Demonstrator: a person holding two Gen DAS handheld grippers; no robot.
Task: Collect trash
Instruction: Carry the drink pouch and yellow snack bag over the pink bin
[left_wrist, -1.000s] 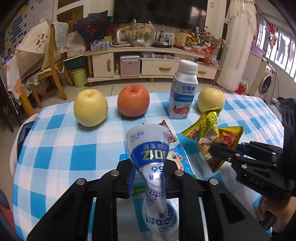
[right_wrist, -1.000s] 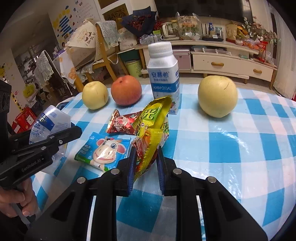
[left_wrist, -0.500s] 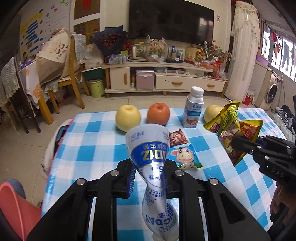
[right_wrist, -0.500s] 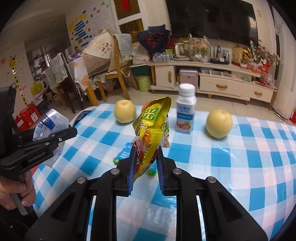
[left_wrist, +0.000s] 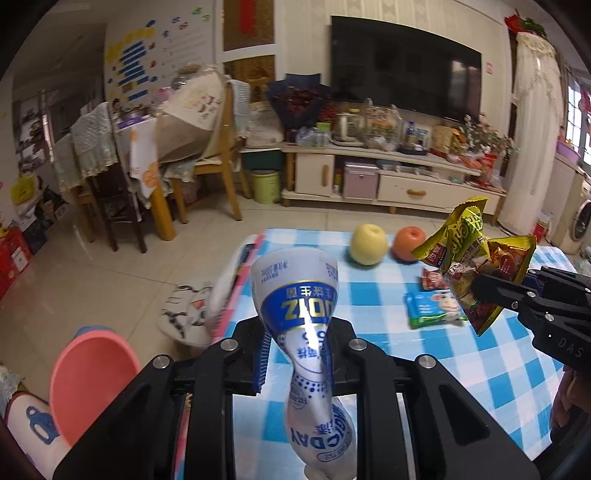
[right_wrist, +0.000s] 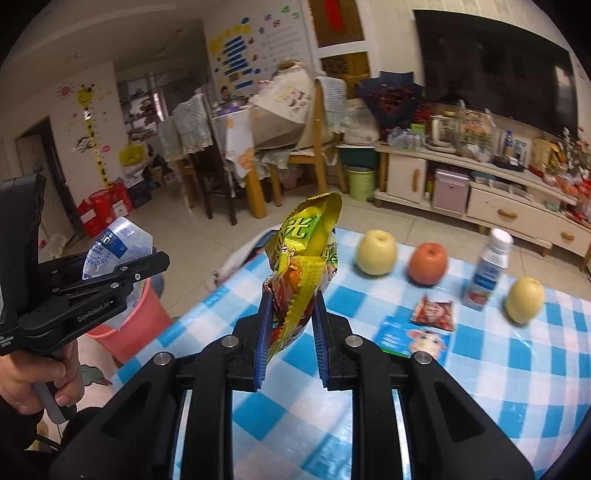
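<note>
My left gripper is shut on a crumpled white and blue milk pouch, held above the table's left edge. The right gripper is shut on yellow snack wrappers, raised over the blue checked tablecloth. The same wrappers show in the left wrist view at the right, in the right gripper. A pink bin stands on the floor below the left side; it appears behind the left gripper as the pink bin. A red wrapper and a blue cow-print packet lie on the table.
Two yellow apples, a red apple and an upright milk bottle stand at the table's far side. Chairs, a laden TV cabinet and a green bin lie beyond. A slipper rests on the floor.
Both grippers have risen and drawn back leftward from the table's middle, carrying the pouch and the wrappers. The pink bin has come into view at the lower left.
</note>
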